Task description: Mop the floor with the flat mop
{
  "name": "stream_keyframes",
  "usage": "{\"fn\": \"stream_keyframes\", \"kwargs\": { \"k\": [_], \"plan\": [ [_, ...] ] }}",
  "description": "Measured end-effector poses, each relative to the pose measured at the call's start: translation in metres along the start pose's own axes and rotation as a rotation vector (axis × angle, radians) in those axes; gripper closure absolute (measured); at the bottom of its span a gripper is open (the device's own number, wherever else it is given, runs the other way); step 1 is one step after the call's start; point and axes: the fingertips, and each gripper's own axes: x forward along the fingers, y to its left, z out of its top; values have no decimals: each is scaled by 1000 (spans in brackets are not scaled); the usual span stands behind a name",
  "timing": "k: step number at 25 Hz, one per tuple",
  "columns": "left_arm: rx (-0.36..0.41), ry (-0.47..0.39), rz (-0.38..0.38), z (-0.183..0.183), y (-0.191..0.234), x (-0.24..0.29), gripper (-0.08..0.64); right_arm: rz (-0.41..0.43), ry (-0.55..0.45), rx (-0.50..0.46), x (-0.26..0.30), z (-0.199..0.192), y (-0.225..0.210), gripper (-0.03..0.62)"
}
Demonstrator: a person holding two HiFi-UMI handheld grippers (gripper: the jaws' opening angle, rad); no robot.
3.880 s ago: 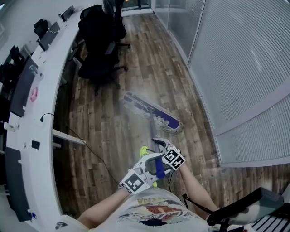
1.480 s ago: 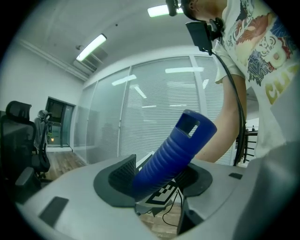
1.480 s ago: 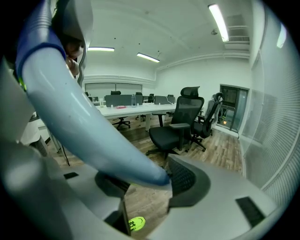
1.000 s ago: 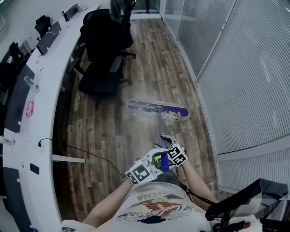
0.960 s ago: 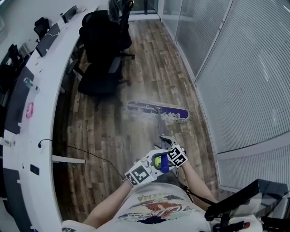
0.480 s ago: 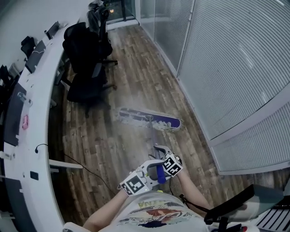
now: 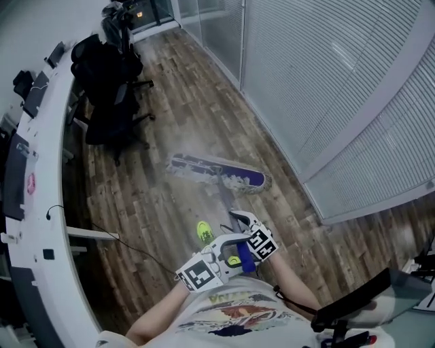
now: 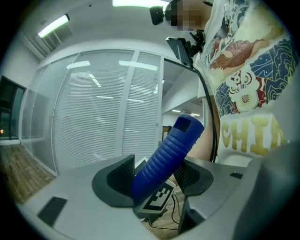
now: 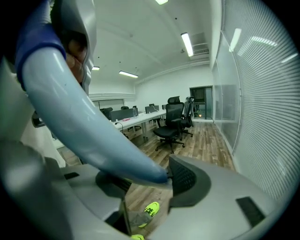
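Mop count one: flat mop head point(image 7: 216, 170) down on wood floor point(image 7: 170, 211), mid-aisle between curved desk point(image 7: 41, 204) and blinded glass wall, ahead of both hand-held grippers; long axis across aisle; pole point(image 7: 228, 197) slanting back toward body; right hand-held gripper point(image 7: 239, 221) nearer head, jaws closing on pole; left hand-held gripper point(image 7: 231, 253) behind, holding blue grip point(image 8: 168, 150), jaws opening slightly; grippers two.

White short-sleeve tee point(image 7: 231, 316), big multicolour graphic print on front (blues, reds, cream), yellow block lettering point(image 8: 248, 136) under it. Grey trouser leg point(image 9: 136, 217). Neon yellow-green shoes point(image 7: 203, 232). Black cable point(image 8: 209, 122) down the chest, black camera rig point(image 8: 159, 14) on the head.
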Motion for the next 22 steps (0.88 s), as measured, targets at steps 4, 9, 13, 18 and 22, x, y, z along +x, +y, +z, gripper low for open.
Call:
{"fn": "stream_keyframes", "kwargs": {
  "k": [4,9,13,18,22],
  "plan": [
    [18,-25,5,-3,-20,10,318,-3,-27,11,-16,-10,6,393],
    [9,-41,40,-10,-14,8,318,23,-28,31,-9,-15,7,391],
    [38,-95,68,-5,0,-2,318,65,-59,43,2,-5,4,386],
    [34,-102,57,-9,23,-16,321,115,-75,54,26,-4,-7,367],
    [27,-90,60,-19,57,-20,320,111,-45,35,57,-11,-32,366]
  ]
}}
